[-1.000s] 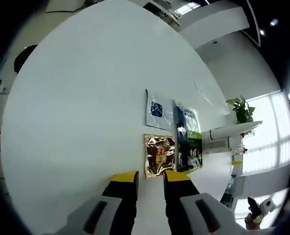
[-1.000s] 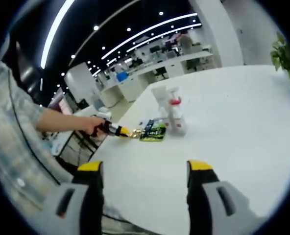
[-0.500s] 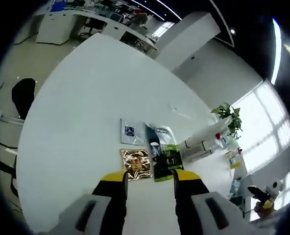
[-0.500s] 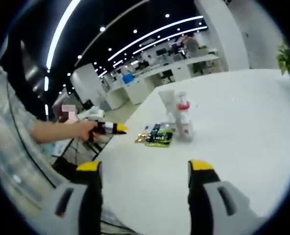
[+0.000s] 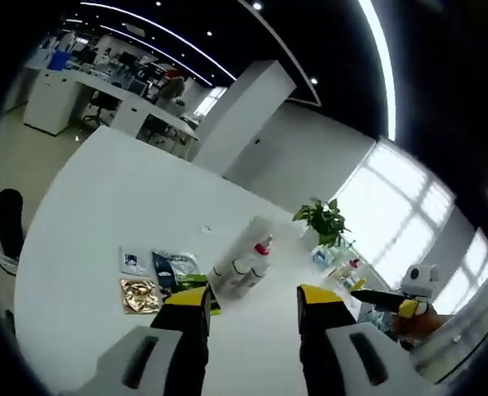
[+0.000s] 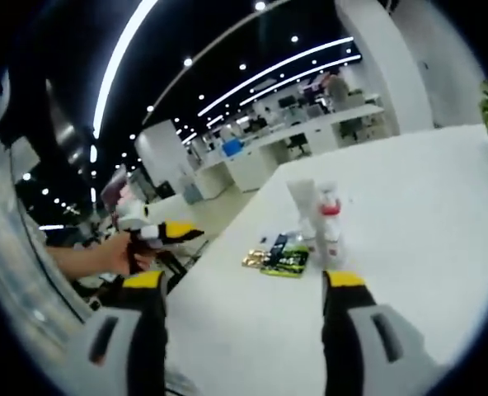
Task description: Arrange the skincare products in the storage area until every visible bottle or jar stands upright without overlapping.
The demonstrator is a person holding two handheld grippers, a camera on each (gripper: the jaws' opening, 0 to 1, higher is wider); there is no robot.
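Note:
Two skincare bottles stand close together mid-table: a white tube (image 6: 304, 205) and a clear bottle with a red collar (image 6: 332, 224); in the left gripper view the tube (image 5: 237, 257) and the bottle (image 5: 255, 262) look slanted because the view is tilted. My left gripper (image 5: 252, 299) is open and empty, well short of them. My right gripper (image 6: 244, 280) is open and empty too, over the near table. In the right gripper view the left gripper (image 6: 176, 233) hangs off the table's left edge. The right gripper (image 5: 382, 299) shows in the left gripper view.
Flat sachets lie by the bottles: a gold one (image 5: 138, 294), a white one (image 5: 135, 261), a dark green one (image 6: 283, 261). The round white table (image 6: 425, 214) stretches wide behind. A plant (image 5: 322, 219) and small items sit at its far side. A hand (image 6: 104, 254) holds the left gripper.
The left gripper has drawn back from the sachets and tilted up, so its view now takes in the bottles and the room. The right gripper view has shifted only slightly.

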